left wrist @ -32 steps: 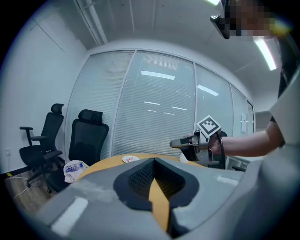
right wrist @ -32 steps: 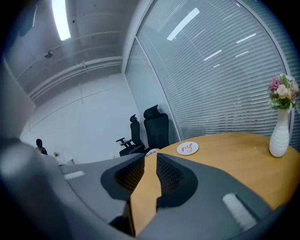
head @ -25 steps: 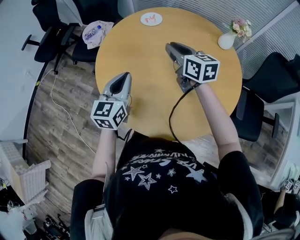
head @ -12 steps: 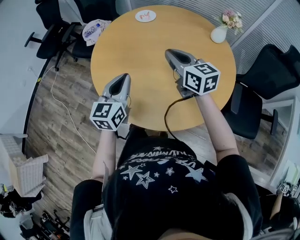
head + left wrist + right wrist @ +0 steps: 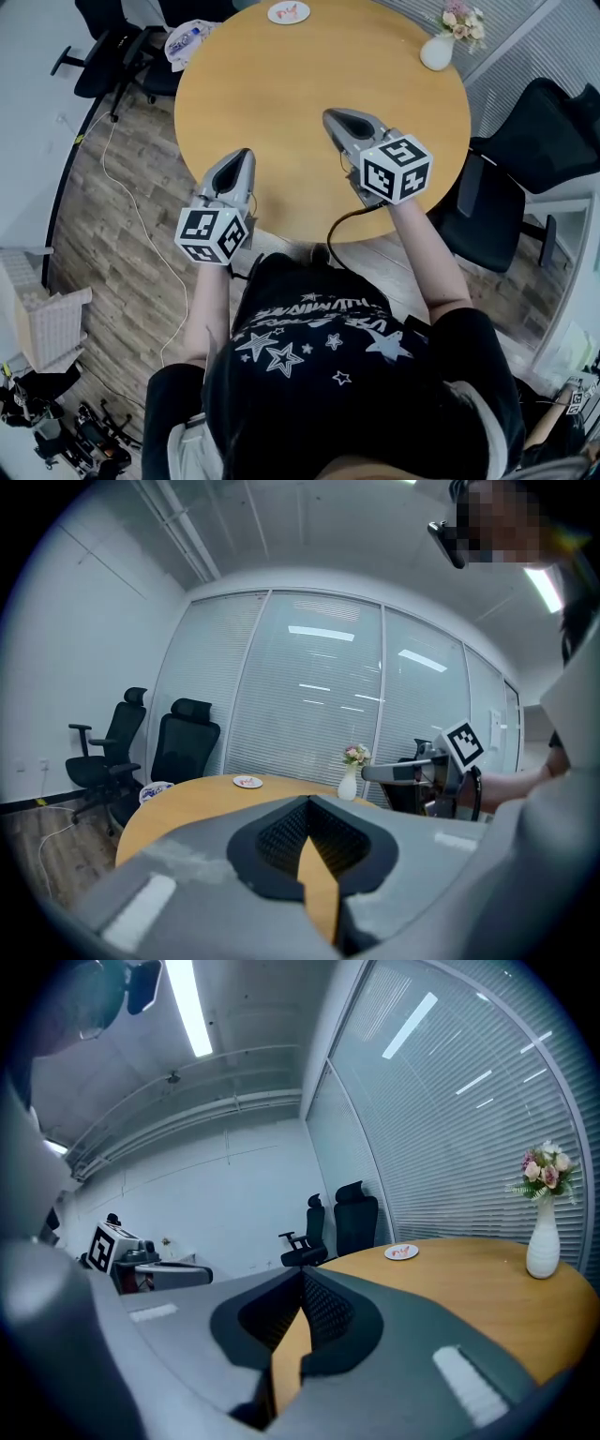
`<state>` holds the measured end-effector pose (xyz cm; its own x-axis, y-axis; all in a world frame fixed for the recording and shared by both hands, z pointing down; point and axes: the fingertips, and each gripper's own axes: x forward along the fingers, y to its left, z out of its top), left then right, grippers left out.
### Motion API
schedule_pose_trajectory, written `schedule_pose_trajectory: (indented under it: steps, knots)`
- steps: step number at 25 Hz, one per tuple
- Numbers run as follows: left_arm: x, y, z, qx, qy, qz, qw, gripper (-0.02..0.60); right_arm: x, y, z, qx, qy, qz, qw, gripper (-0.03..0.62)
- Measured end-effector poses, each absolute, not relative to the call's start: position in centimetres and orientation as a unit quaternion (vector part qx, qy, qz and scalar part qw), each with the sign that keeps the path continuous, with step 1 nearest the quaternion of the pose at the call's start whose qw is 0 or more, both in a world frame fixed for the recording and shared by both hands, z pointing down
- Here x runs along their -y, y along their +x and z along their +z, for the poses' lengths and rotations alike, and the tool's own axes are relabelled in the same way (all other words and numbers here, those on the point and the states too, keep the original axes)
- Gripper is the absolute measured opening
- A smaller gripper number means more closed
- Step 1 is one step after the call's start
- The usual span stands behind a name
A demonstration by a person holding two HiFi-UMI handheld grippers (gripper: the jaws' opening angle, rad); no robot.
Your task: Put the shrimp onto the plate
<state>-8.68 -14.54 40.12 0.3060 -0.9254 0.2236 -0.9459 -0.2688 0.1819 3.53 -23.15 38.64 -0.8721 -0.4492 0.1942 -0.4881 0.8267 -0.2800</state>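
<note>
A small white plate (image 5: pixel 289 12) sits at the far edge of the round wooden table (image 5: pixel 309 75), with a small red-orange thing on it, too small to make out. It also shows as the plate (image 5: pixel 247 782) and the plate (image 5: pixel 401 1252) in the gripper views. My left gripper (image 5: pixel 242 155) (image 5: pixel 309 803) hangs over the table's near left edge, shut and empty. Over the near right part, my right gripper (image 5: pixel 333 115) (image 5: pixel 302 1274) is likewise shut on nothing. Both are far from the plate.
A white vase with flowers (image 5: pixel 437 52) (image 5: pixel 542 1246) stands at the table's far right edge. Black office chairs (image 5: pixel 506 187) ring the table; one at the far left holds a patterned bag (image 5: pixel 187 39). A cable (image 5: pixel 141 225) runs over the wooden floor on the left.
The head view has drawn back, so the table and plate sit higher in frame. Both grippers have drifted slightly toward the near edge and stay shut.
</note>
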Motion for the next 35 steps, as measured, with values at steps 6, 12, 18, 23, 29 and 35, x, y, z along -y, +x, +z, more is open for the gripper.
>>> schedule_pose_trajectory:
  steps: [6, 12, 18, 23, 29, 35]
  knots:
    - [12.6, -9.1, 41.3, 0.594, 0.788, 0.02, 0.16, 0.002, 22.1, 4.2, 39.7, 0.955, 0.241, 0.168, 0.045, -0.002]
    - [9.2, -10.2, 42.7, 0.606, 0.775, 0.011, 0.178, 0.002, 18.5, 2.2, 41.0, 0.963, 0.204, 0.164, 0.063, -0.002]
    - [3.8, -11.3, 42.3, 0.614, 0.768, 0.002, 0.18, 0.002, 12.1, 0.9, 42.0, 0.967, 0.202, 0.123, 0.1, -0.002]
    - [-0.7, -11.5, 41.3, 0.617, 0.768, -0.002, 0.17, 0.002, 7.1, 1.0, 43.0, 0.96, 0.211, 0.159, 0.094, -0.002]
    - [-6.0, -10.3, 40.7, 0.617, 0.77, -0.005, 0.165, 0.002, 1.8, 1.7, 42.3, 0.961, 0.215, 0.152, 0.085, -0.001]
    - [-10.5, -9.6, 39.8, 0.62, 0.769, -0.009, 0.156, 0.002, -2.3, 2.9, 41.4, 0.961, 0.222, 0.144, 0.082, -0.002]
